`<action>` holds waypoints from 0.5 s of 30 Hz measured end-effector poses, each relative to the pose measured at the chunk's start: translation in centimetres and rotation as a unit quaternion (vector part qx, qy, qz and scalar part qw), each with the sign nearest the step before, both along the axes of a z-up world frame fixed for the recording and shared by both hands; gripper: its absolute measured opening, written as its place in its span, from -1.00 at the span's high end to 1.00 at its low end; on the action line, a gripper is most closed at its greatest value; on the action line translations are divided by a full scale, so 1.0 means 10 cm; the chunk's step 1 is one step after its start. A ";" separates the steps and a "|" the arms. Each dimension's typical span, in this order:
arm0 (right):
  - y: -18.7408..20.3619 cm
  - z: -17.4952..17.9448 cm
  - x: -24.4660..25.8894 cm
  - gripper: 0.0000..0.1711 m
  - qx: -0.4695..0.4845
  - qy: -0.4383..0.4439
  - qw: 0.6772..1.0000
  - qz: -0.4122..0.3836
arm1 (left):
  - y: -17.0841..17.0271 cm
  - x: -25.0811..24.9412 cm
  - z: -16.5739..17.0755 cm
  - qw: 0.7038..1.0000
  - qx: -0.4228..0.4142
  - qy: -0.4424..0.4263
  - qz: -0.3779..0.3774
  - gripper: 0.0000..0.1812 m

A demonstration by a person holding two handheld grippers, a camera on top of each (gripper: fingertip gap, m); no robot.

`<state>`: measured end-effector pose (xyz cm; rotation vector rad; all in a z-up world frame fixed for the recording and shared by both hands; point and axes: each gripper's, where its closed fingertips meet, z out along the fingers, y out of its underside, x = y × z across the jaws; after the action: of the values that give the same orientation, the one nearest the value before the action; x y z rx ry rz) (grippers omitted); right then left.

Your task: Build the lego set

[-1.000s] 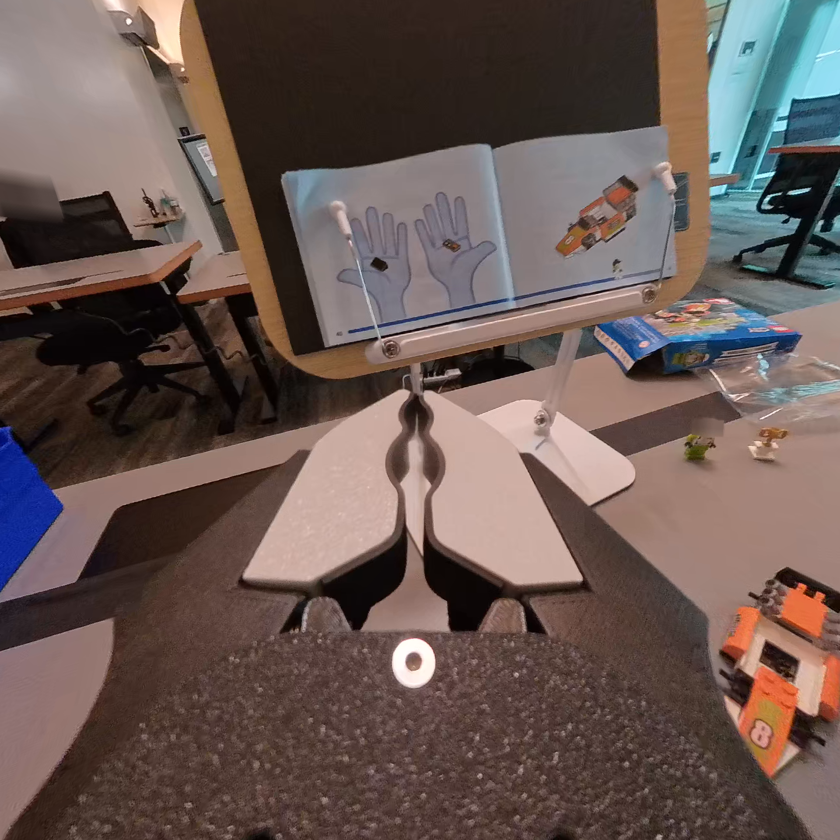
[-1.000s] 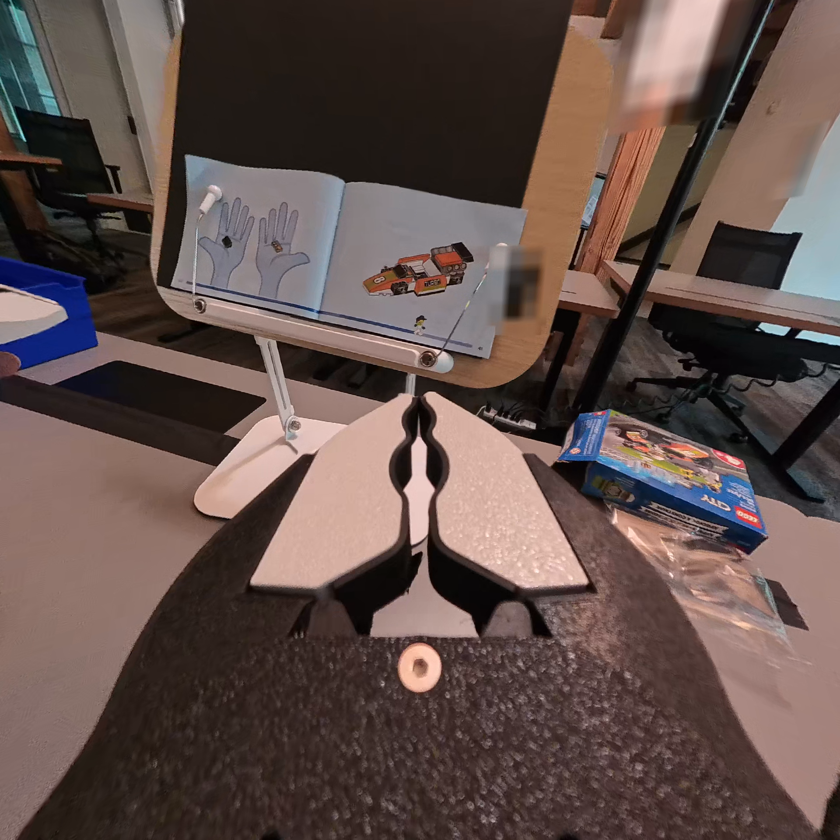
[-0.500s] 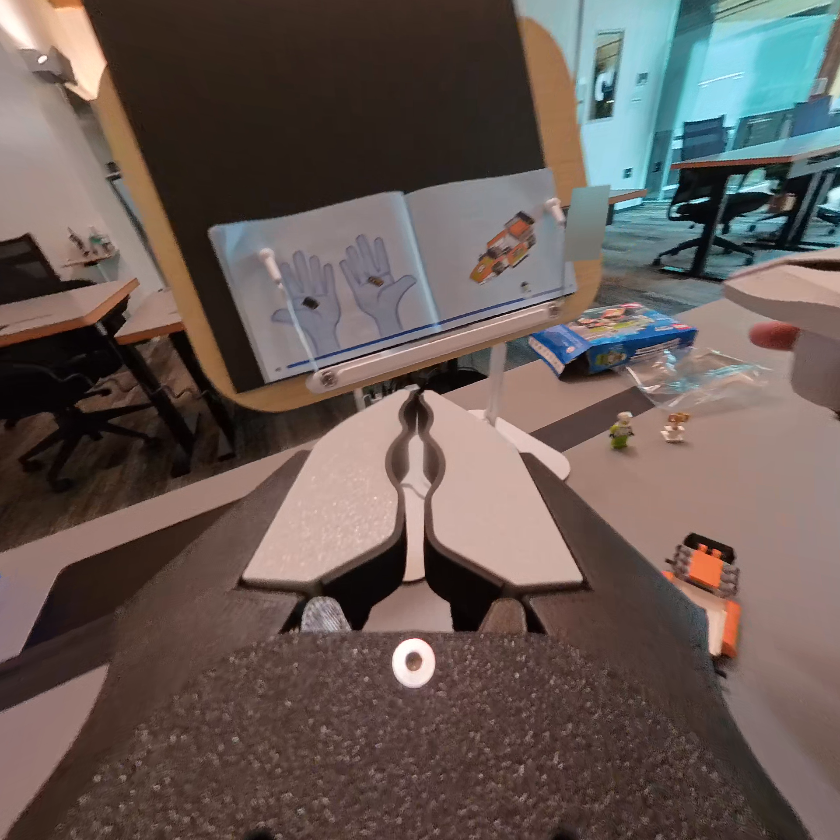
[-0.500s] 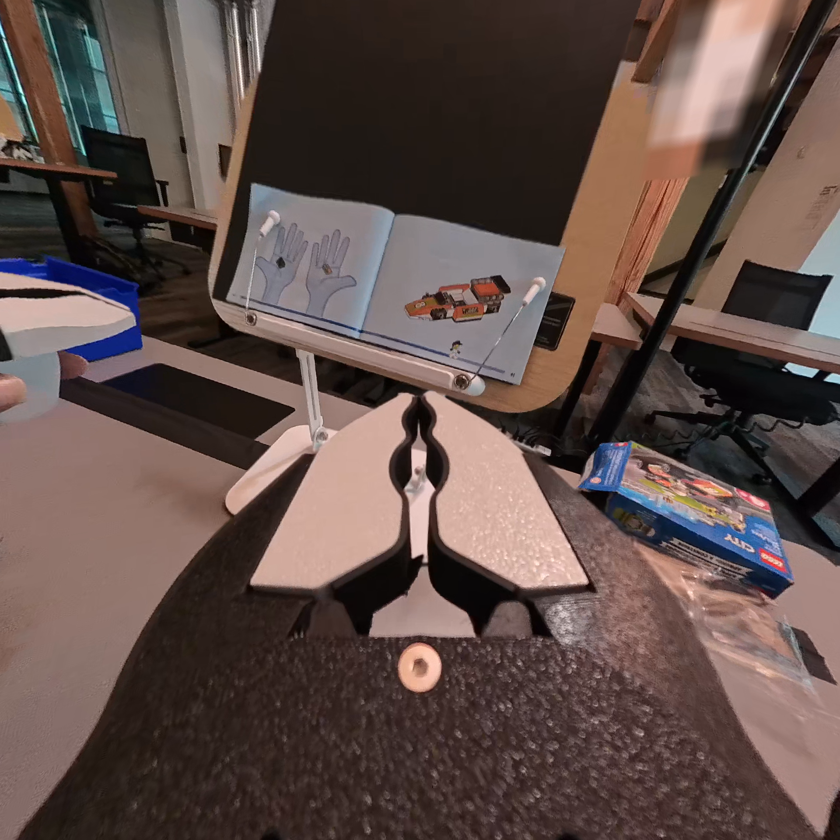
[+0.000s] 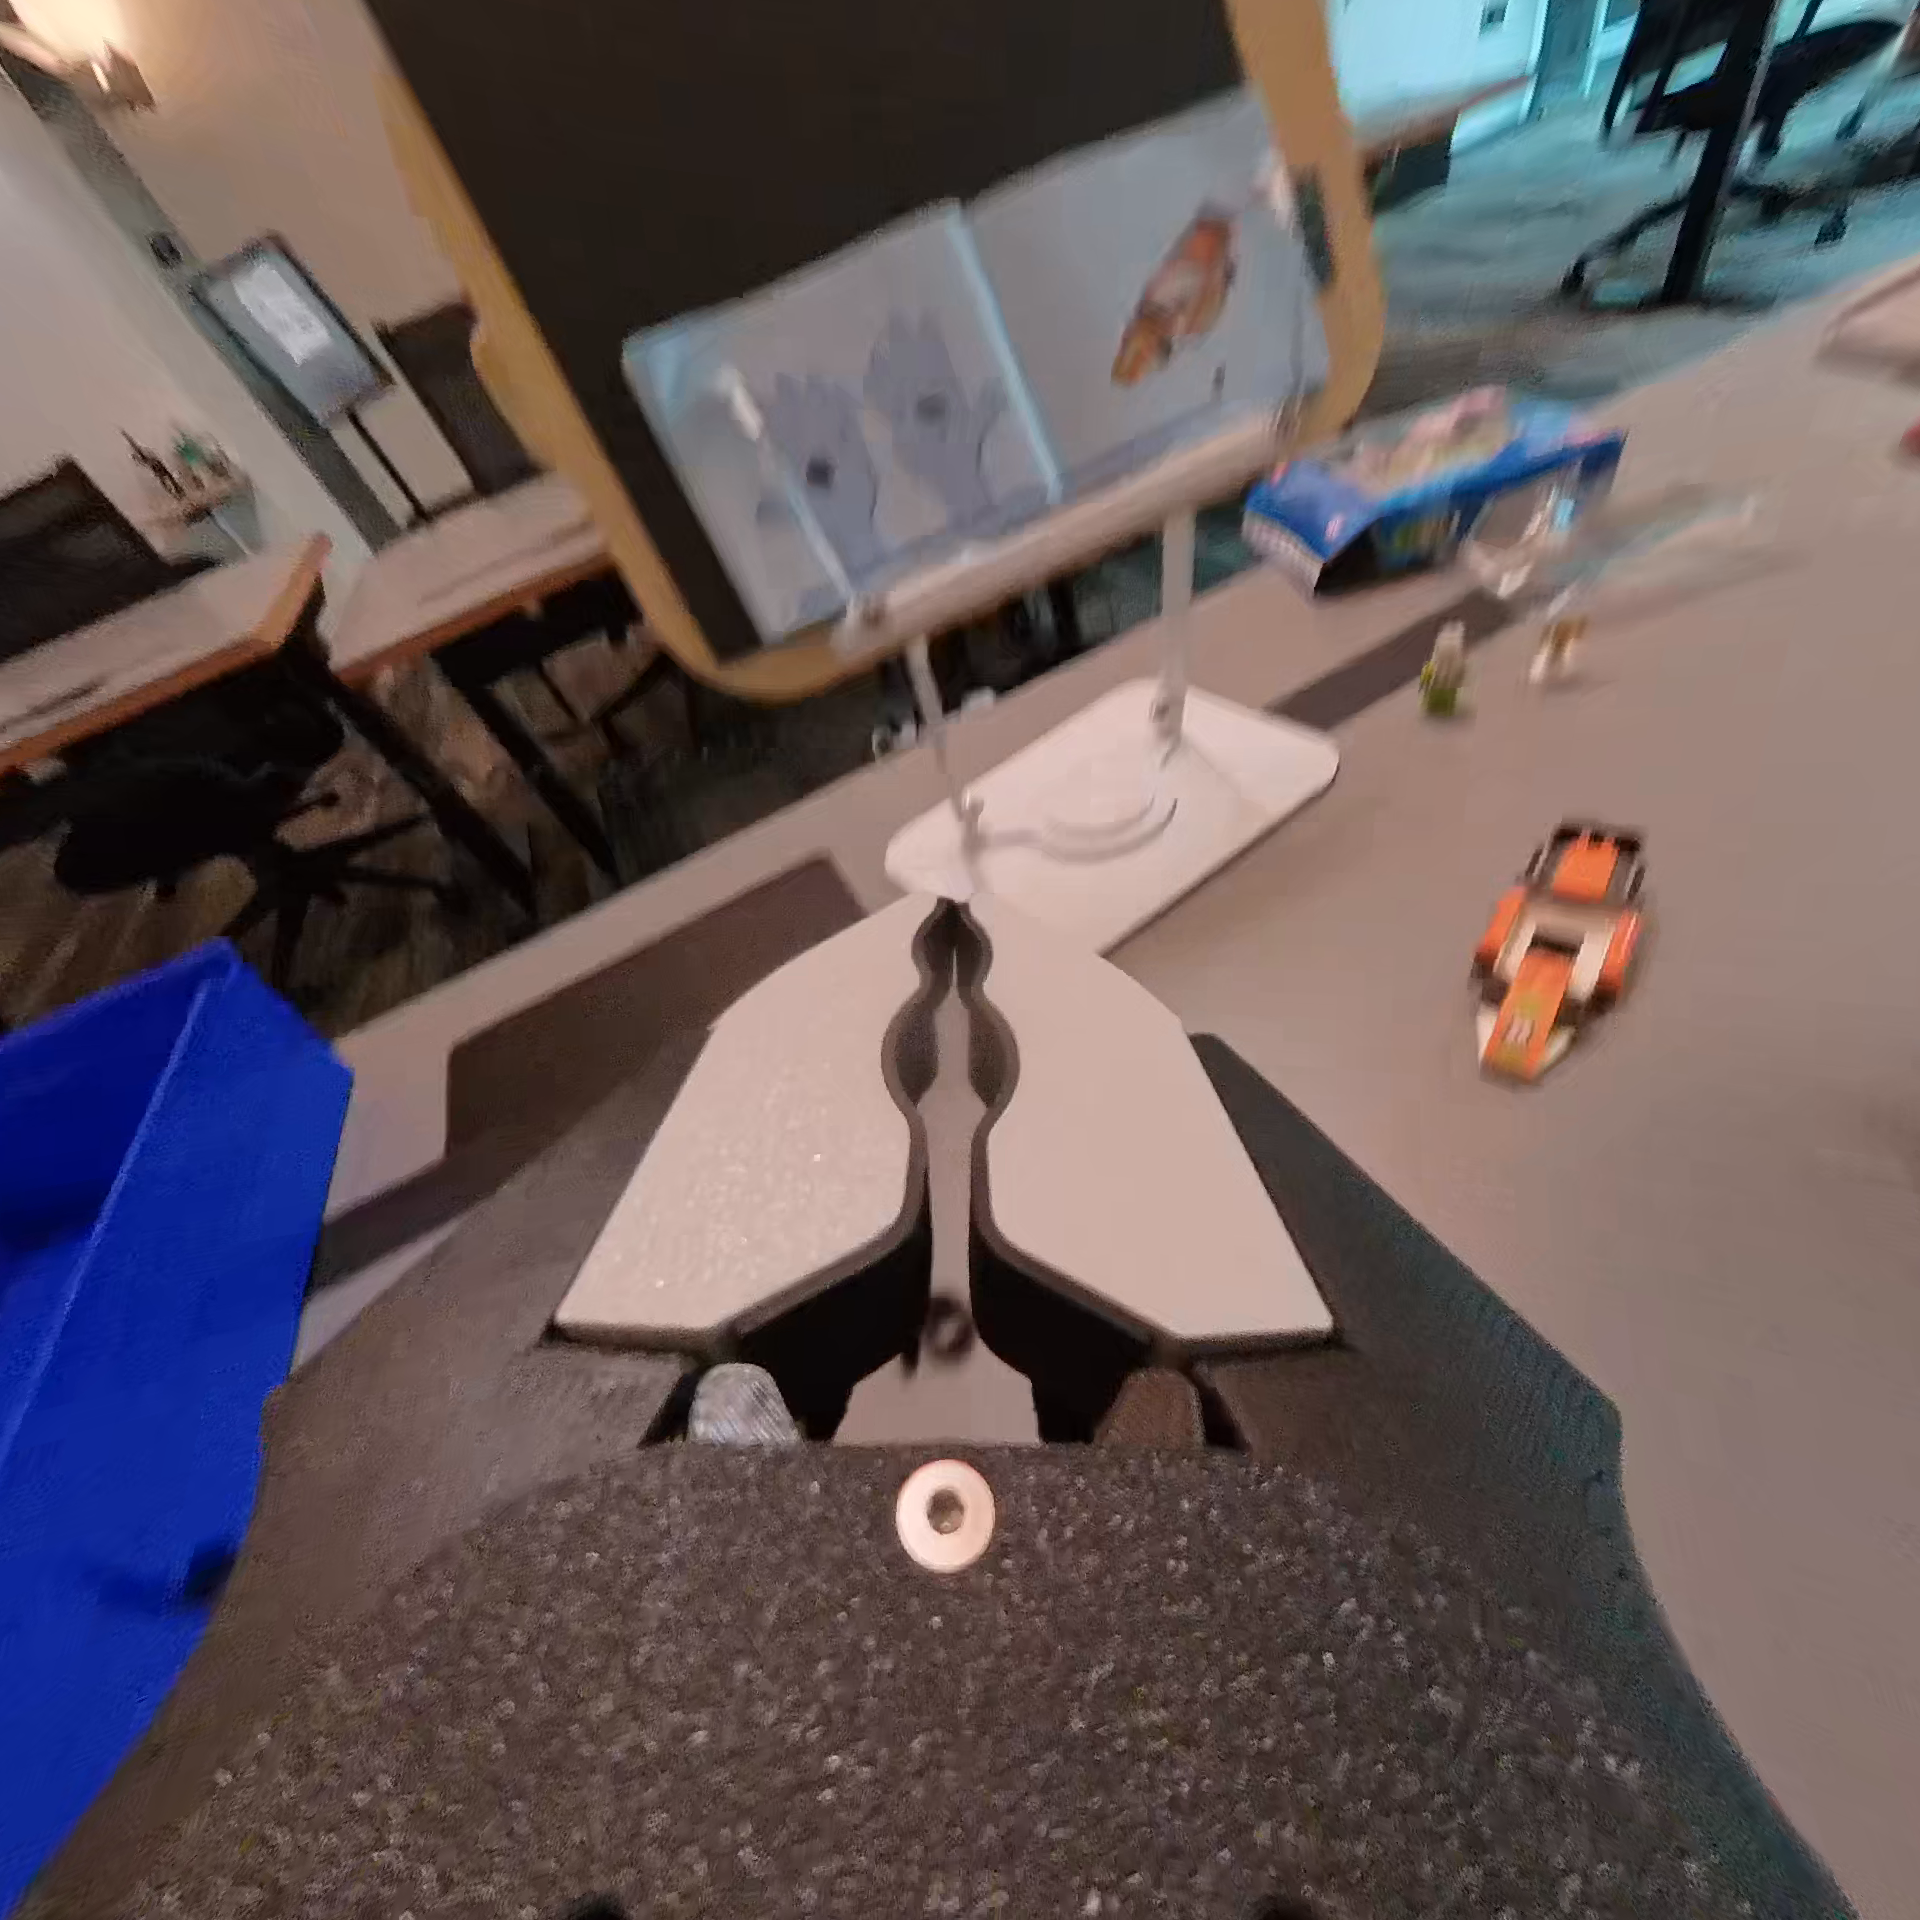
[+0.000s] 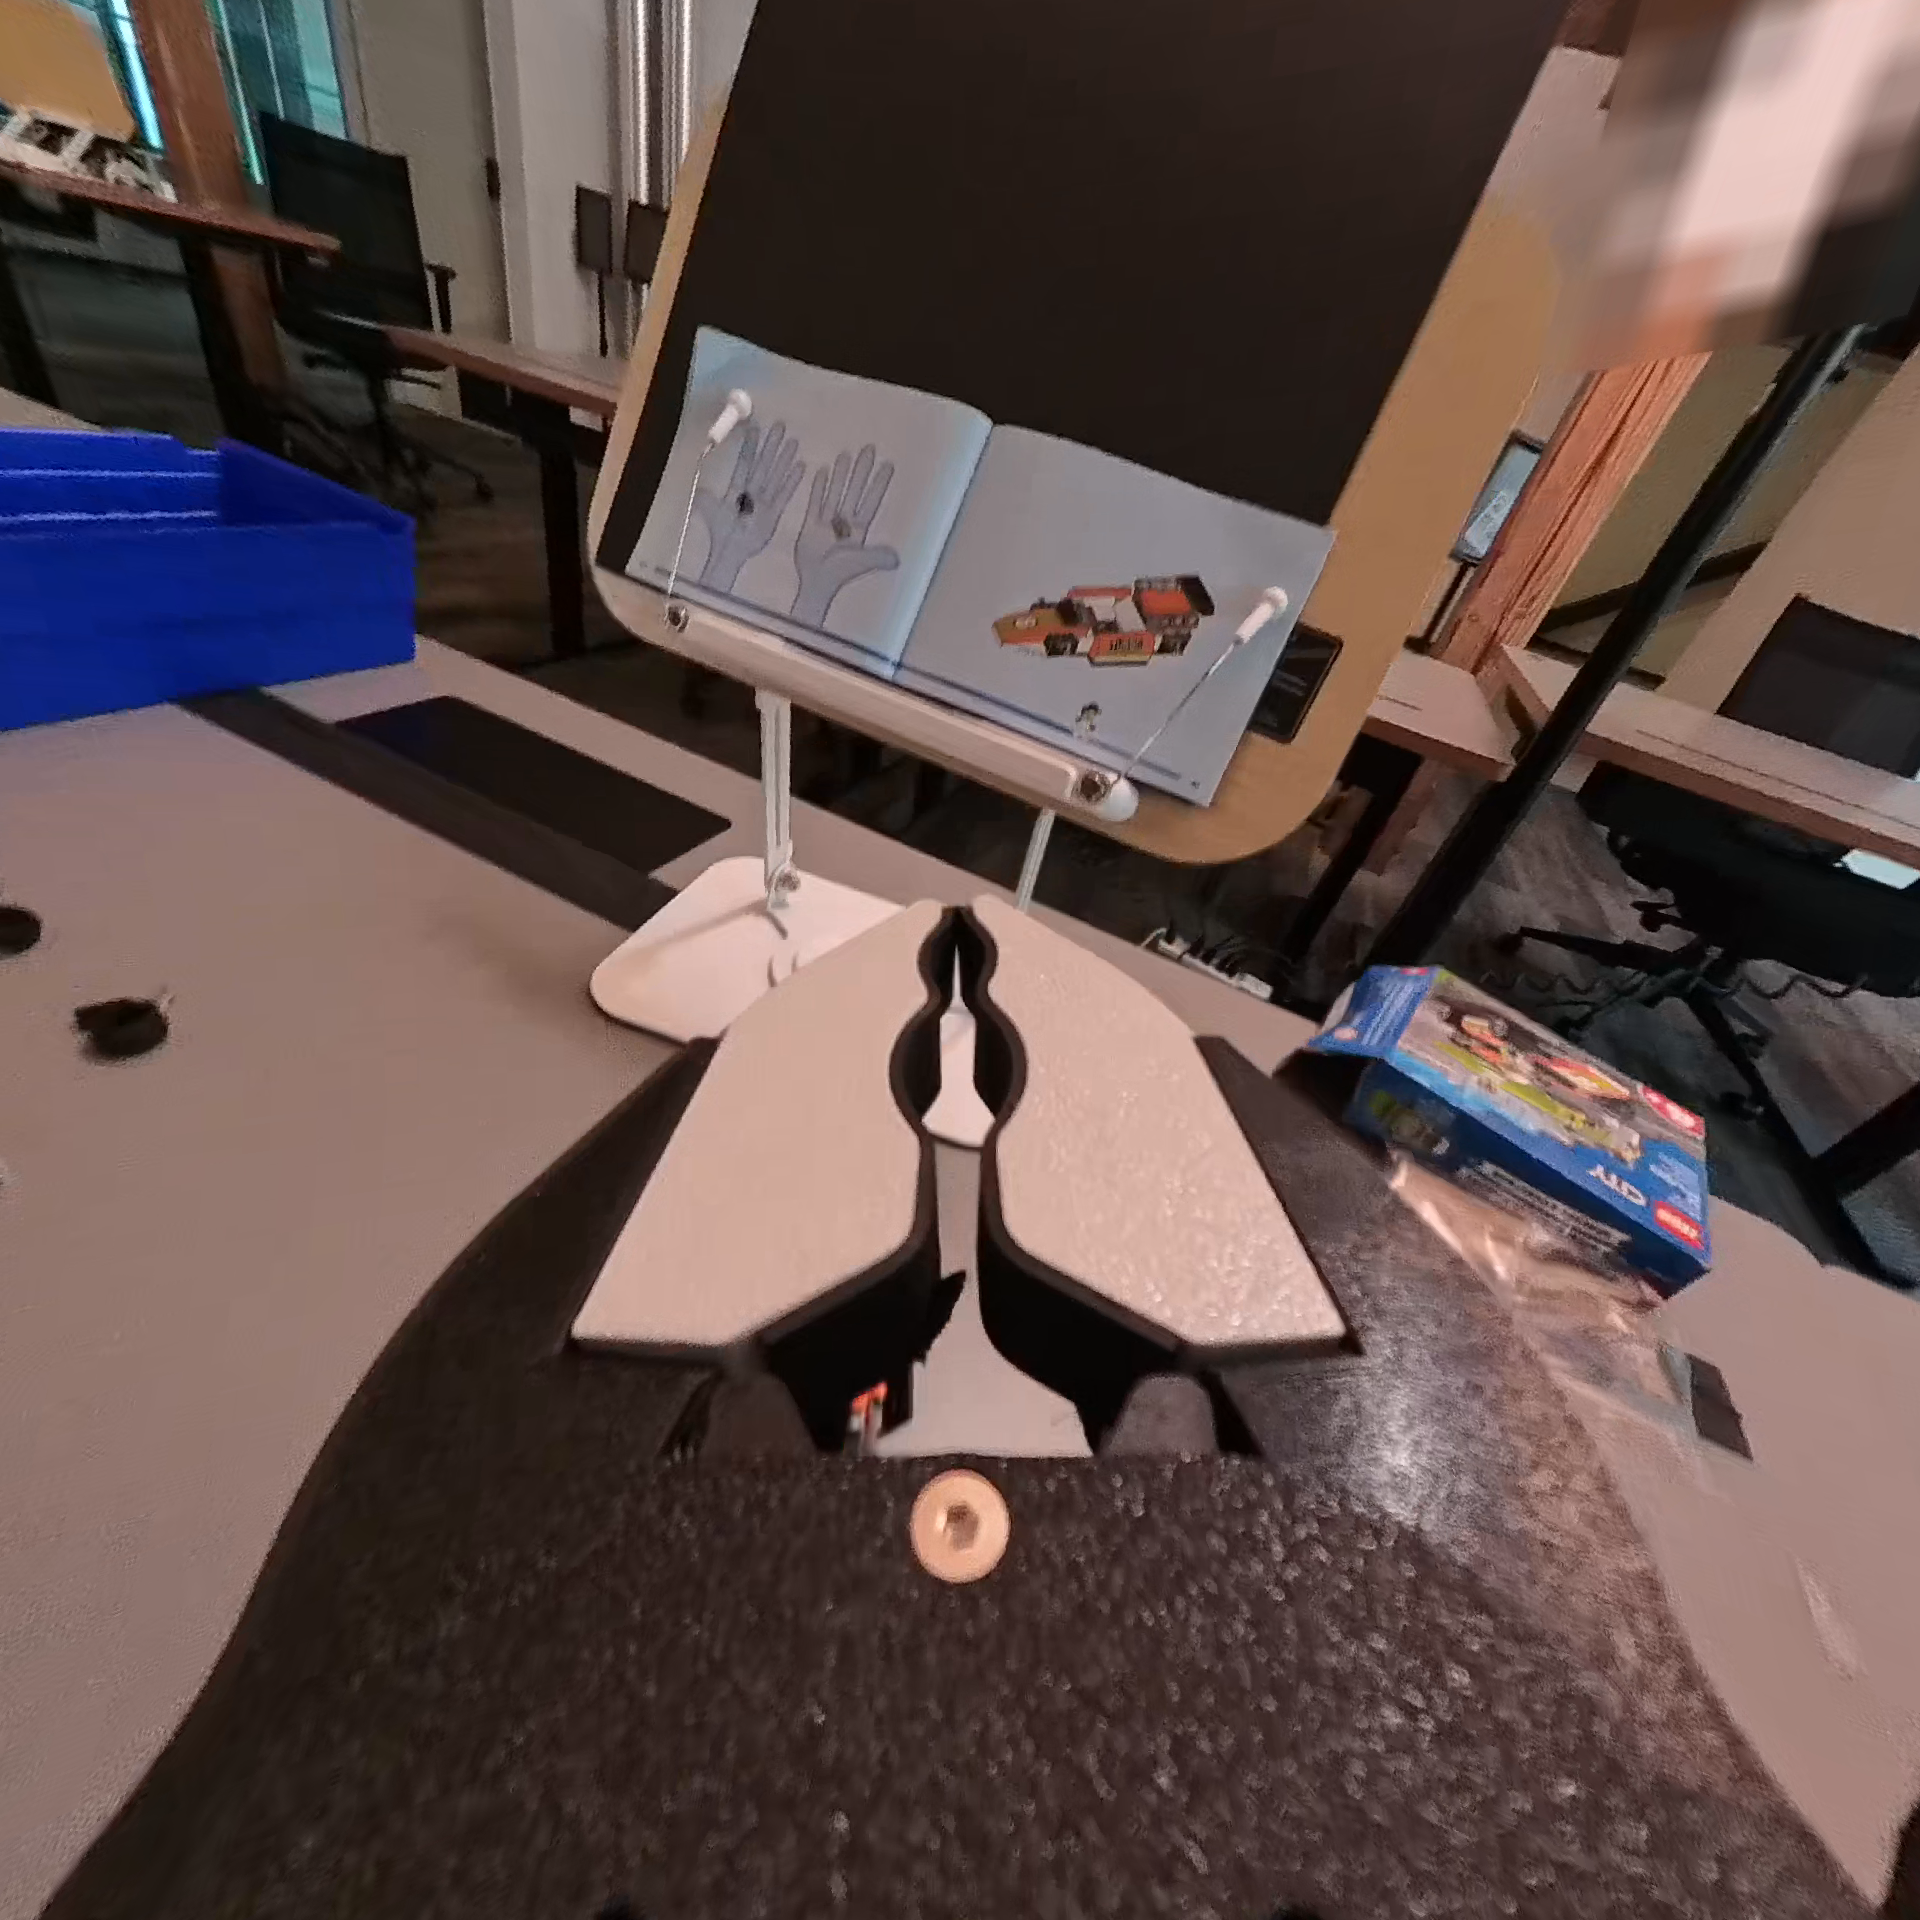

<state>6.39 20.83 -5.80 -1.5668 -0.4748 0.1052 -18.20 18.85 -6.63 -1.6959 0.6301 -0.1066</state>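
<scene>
Sitting on the grey table to the right of the book stand's white base, the orange and white lego car looks nearly built. Two small figures stand beyond the car, nearer the blue box. Black wheels lie left of the base. Both the left gripper and right gripper are closed and empty. My judgement: check the open booklet, then open one gripper squarely over a wheel.

Open-plan office. Evidence: rows of wood-edged desks on black legs, black swivel chairs on castors, carpeted floor, power strip below the grey desk, wall-mounted screen.
</scene>
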 end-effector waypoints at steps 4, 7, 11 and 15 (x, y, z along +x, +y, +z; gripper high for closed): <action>-0.21 -0.21 0.13 1.00 -0.017 0.028 0.999 0.012 | -0.15 -0.57 -0.54 0.996 -0.085 0.028 0.031 1.00; -0.32 -0.35 0.12 1.00 -0.012 0.050 0.998 0.029 | -0.21 -0.98 -0.78 0.990 -0.113 0.048 0.067 0.93; -0.35 -0.51 0.03 1.00 -0.022 0.033 0.998 0.041 | -0.25 -1.31 -0.99 0.983 -0.159 0.046 0.081 0.88; -0.35 -0.61 0.03 0.96 -0.033 0.028 0.998 0.037 | -0.39 -1.40 -1.28 0.974 -0.209 0.067 0.059 0.84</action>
<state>6.71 17.31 -11.92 -1.6059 -0.4886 0.2228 -32.18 14.96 -19.48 -2.1584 0.6358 -0.0422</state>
